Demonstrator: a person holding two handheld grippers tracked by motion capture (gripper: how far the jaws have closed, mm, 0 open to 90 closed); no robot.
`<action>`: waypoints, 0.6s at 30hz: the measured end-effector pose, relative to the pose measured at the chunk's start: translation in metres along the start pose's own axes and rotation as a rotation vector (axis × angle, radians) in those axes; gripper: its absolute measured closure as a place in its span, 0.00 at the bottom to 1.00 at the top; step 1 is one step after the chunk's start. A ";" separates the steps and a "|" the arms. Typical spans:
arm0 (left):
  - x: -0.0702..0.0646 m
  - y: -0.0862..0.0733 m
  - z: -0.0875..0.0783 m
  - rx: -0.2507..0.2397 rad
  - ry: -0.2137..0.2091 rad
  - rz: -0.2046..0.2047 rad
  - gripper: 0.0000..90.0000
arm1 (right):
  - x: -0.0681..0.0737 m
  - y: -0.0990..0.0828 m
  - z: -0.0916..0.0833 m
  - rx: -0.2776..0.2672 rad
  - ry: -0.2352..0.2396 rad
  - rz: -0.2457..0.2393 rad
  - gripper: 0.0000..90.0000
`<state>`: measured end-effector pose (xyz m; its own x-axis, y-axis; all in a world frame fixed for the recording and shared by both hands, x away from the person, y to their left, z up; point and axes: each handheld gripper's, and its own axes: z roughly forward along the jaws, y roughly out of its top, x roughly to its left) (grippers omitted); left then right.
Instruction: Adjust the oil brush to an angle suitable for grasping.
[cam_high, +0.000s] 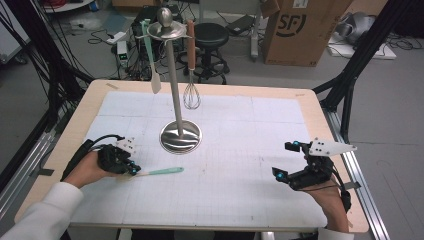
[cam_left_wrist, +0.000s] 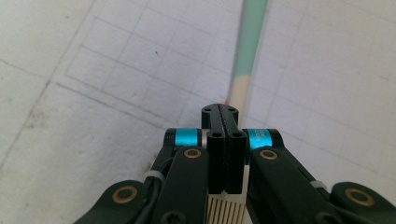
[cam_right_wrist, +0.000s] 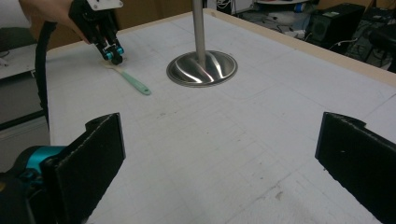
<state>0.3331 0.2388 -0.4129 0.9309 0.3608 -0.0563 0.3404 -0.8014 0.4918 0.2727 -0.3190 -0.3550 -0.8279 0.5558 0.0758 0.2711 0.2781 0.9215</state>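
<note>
One mint-green spatula with a cream blade (cam_high: 159, 171) lies flat on our white gridded surface (cam_high: 240, 150), long axis running rightward from our left tongs (cam_high: 134, 169), clenched on its blade end; right tongs (cam_high: 286, 161) released, well apart.

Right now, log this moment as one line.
left gripper: shut on spatula, on mat | right gripper: open, empty | rack: whisk, second spatula hanging
</note>
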 end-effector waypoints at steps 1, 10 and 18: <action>-0.001 -0.001 -0.001 0.006 -0.002 0.012 1.00 | 0.000 0.000 0.000 0.002 0.000 -0.002 0.01; -0.007 0.002 -0.013 -0.056 0.002 0.024 1.00 | 0.001 0.001 0.002 0.007 0.001 0.003 0.01; -0.016 0.006 -0.033 -0.145 0.035 0.011 0.86 | -0.002 -0.001 -0.001 -0.001 -0.007 0.009 0.01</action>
<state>0.3165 0.2436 -0.3805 0.9286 0.3705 -0.0209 0.3048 -0.7294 0.6124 0.2734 -0.3211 -0.3555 -0.8222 0.5634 0.0812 0.2776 0.2723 0.9213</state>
